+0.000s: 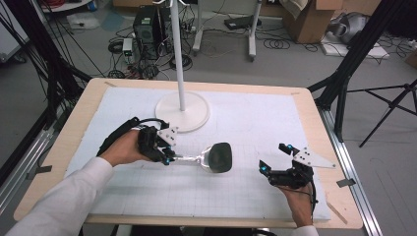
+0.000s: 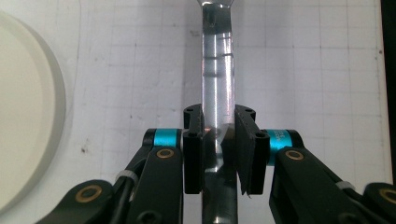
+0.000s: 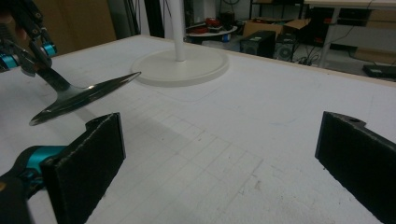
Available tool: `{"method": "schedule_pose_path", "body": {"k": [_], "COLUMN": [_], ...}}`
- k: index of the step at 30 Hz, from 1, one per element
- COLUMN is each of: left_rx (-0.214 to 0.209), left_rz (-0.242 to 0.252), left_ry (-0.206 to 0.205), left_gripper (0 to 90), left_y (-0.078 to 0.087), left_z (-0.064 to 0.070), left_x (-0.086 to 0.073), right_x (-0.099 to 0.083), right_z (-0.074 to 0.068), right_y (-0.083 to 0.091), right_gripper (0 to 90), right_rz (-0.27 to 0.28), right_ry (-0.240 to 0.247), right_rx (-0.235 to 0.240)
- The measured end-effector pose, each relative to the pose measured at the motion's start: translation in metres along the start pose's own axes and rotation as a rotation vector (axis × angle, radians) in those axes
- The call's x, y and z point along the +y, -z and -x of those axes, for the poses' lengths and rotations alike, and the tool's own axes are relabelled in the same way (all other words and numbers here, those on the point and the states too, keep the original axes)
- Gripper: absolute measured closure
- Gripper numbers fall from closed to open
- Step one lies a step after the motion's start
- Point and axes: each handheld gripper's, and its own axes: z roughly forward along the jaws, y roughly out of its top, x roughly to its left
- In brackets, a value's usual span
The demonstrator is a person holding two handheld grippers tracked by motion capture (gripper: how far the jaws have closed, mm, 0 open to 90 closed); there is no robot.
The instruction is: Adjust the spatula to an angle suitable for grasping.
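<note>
Nearest the table's (image 1: 314, 123) front edge, toward its right corner, the right gripper (image 1: 273, 157) rests low over the white gridded mat (image 1: 246, 132) with its jaws spread wide and nothing between them; in the right gripper view the two black pads (image 3: 88, 163) stand far apart over bare mat.

Farther in, left of centre, the left gripper (image 1: 168, 158) is clamped narrow on the flat metal handle of a spatula (image 1: 216, 157). In the left gripper view its pads (image 2: 193, 149) press both sides of the shiny handle. The spatula reaches out toward the table's middle, its dark blade lying between the two grippers, well apart from the right one. In the right gripper view the blade (image 3: 88, 95) hangs tilted just above the mat.

Beyond, toward the far edge, stands the round white base (image 1: 182, 110) of a pole (image 1: 178, 54), near the left gripper.
</note>
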Motion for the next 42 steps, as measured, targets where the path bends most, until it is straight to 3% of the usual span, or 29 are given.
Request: {"method": "schedule_pose_path", "body": {"k": [7,17,31,42], "left_rx": [-0.026,-0.057,-0.07,-0.079], "left_rz": [0.002,-0.008,-0.015,-0.031], "left_ry": [-0.033,-0.061,-0.064,-0.063], "left_gripper": [74.5,74.5,74.4,74.4], "left_y": [-0.021,-0.044,-0.066,-0.072], "left_z": [0.003,0.009,0.015,0.016], "left_x": [0.02,0.031,0.035,0.036], "right_x": [0.0,0.0,0.0,0.0], "right_z": [0.001,0.002,0.001,0.001], "right_y": [0.002,0.002,0.002,0.002], "right_gripper": [0.5,0.5,0.5,0.5], "right_rz": [0.007,0.006,0.003,0.0], "right_ry": [-0.008,-0.006,-0.009,-0.008], "right_rx": [-0.006,-0.003,0.0,0.0]}}
